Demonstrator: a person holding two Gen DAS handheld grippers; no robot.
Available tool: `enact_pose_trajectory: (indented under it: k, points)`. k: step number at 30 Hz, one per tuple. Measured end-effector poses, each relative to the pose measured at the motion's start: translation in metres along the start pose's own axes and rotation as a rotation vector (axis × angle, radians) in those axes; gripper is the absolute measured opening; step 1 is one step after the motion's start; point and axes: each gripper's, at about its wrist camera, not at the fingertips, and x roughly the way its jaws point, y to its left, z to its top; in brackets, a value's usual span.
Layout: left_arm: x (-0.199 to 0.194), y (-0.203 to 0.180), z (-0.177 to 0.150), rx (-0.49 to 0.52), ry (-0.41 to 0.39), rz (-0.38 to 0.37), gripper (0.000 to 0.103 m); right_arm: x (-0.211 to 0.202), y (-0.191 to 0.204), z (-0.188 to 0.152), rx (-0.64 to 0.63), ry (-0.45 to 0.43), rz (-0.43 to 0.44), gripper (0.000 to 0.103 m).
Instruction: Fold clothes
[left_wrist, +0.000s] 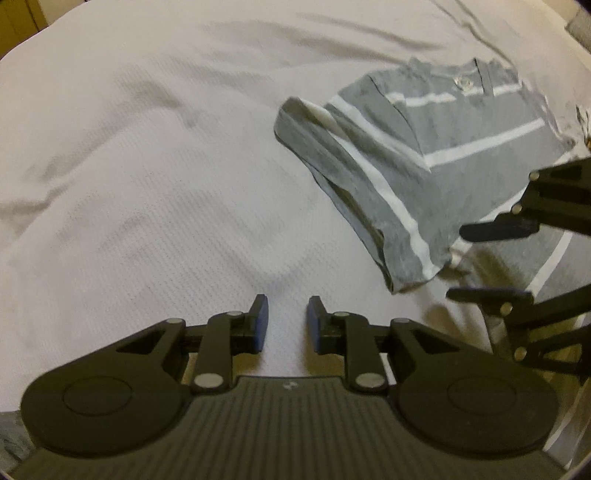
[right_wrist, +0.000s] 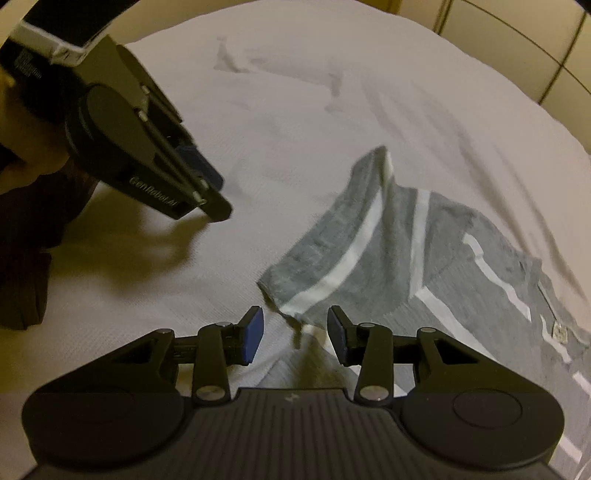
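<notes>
A grey polo shirt with white stripes (left_wrist: 436, 147) lies on a white bedsheet (left_wrist: 147, 166), its sleeve and side folded over the body. In the right wrist view the shirt (right_wrist: 436, 258) lies ahead and to the right, with a folded corner just in front of the fingers. My left gripper (left_wrist: 286, 317) is open and empty over bare sheet, left of the shirt. My right gripper (right_wrist: 295, 332) is open and empty, hovering at the shirt's lower edge; it also shows in the left wrist view (left_wrist: 458, 262). The left gripper appears in the right wrist view (right_wrist: 210, 195) at upper left.
The white bedsheet (right_wrist: 295, 92) is wrinkled far back. A dark garment or sleeve (right_wrist: 22, 258) lies at the left edge of the right wrist view. Tiled wall or floor (right_wrist: 535, 44) shows beyond the bed at upper right.
</notes>
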Motion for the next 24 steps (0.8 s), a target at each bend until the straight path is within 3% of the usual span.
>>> enact_pose_trajectory:
  k: [16, 24]
  points:
    - [0.008, -0.042, 0.015, 0.288, 0.126, 0.154, 0.019, -0.003, 0.000, -0.001, 0.031, 0.015, -0.007, 0.041]
    - [0.011, -0.055, 0.023, 0.366, 0.157, 0.175, 0.019, -0.010, -0.012, -0.013, 0.078, 0.017, -0.024, 0.041]
